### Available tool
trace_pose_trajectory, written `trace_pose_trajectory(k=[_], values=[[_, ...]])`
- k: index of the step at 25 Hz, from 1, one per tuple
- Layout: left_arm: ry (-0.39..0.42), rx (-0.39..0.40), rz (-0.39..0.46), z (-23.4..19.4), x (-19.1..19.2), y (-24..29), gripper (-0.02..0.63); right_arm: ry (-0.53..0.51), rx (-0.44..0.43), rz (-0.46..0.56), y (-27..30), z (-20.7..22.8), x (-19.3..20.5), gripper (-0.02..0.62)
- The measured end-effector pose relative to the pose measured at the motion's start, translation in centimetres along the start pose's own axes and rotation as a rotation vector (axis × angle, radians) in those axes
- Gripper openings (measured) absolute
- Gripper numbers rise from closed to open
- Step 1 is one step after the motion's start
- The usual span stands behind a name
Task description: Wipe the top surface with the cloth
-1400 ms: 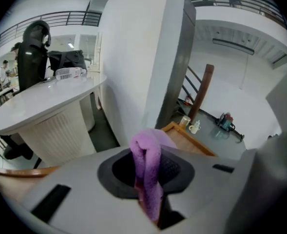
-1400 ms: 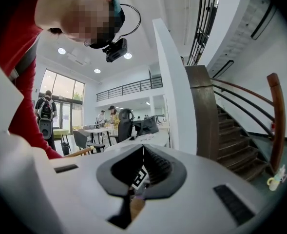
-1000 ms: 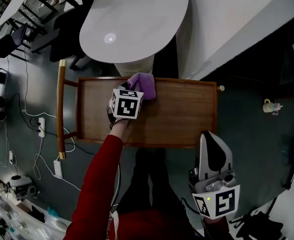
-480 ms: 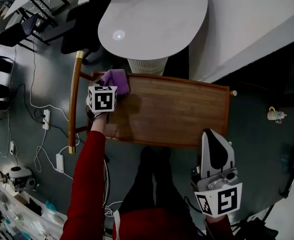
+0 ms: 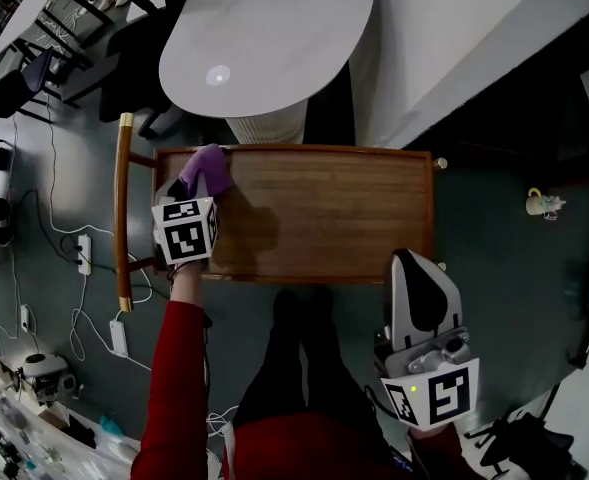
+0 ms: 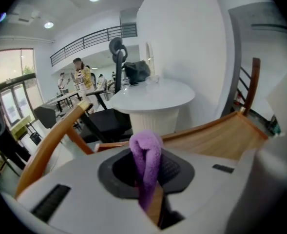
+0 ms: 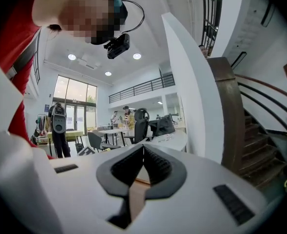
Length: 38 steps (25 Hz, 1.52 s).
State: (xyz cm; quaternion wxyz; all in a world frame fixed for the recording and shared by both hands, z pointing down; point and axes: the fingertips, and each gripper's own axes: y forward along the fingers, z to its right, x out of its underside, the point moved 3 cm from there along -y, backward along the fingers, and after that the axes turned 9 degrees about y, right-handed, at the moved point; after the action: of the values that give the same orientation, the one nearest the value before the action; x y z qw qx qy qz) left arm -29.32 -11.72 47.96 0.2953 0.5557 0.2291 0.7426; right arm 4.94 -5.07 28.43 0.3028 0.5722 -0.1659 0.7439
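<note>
The left claw (image 5: 197, 188) was clamped on the purple cloth (image 5: 207, 168), a fold of which stood up between its jaws in the left gripper view. In the head view the cloth lay pressed on the wooden desk (image 5: 344, 208) at its far left corner, just beside the raised rim. A curved wooden handle rail (image 5: 124, 213) ran along the desk's left end, apart from the cloth. The arm behind that claw wore a red sleeve (image 5: 179, 388).

The right claw (image 5: 420, 265) hung off the desk, near its front right corner and close to the person's body. Its jaws met tip to tip in the right gripper view, with nothing between them.

Beyond the far edge of the wooden desk stood a round white desk (image 5: 274, 38). Cables (image 5: 74, 258) trailed over the floor to the left.
</note>
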Motion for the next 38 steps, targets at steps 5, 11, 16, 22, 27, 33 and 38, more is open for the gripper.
trace_pose_trajectory(k=[5,11,16,22,27,33,38], values=[[0.046,0.287,0.112,14.0,-4.4,-1.8,0.066,-0.007,0.049,0.035,-2.1,1.2,-0.5,0.012],[0.073,0.635,0.125,31.7,-8.3,-3.6,0.066,-0.003,0.132,0.061,-5.4,3.3,-0.5,0.012],[0.127,0.692,0.034,38.7,-7.6,-2.6,0.066,-0.007,0.203,0.083,-8.2,4.5,-0.8,0.012],[0.155,0.592,-0.023,35.2,-6.5,0.2,0.066,0.010,0.247,0.103,-10.0,5.0,-0.3,0.012],[0.111,0.484,-0.043,27.6,-4.6,1.6,0.066,0.025,0.272,0.108,-10.6,5.0,0.4,0.012],[0.049,0.337,-0.054,15.9,-0.8,2.3,0.066,0.005,0.232,0.027,-9.2,3.8,2.4,0.012],[-0.013,0.213,-0.096,7.2,3.1,1.9,0.066,-0.003,0.165,-0.021,-6.2,2.4,3.8,0.012]])
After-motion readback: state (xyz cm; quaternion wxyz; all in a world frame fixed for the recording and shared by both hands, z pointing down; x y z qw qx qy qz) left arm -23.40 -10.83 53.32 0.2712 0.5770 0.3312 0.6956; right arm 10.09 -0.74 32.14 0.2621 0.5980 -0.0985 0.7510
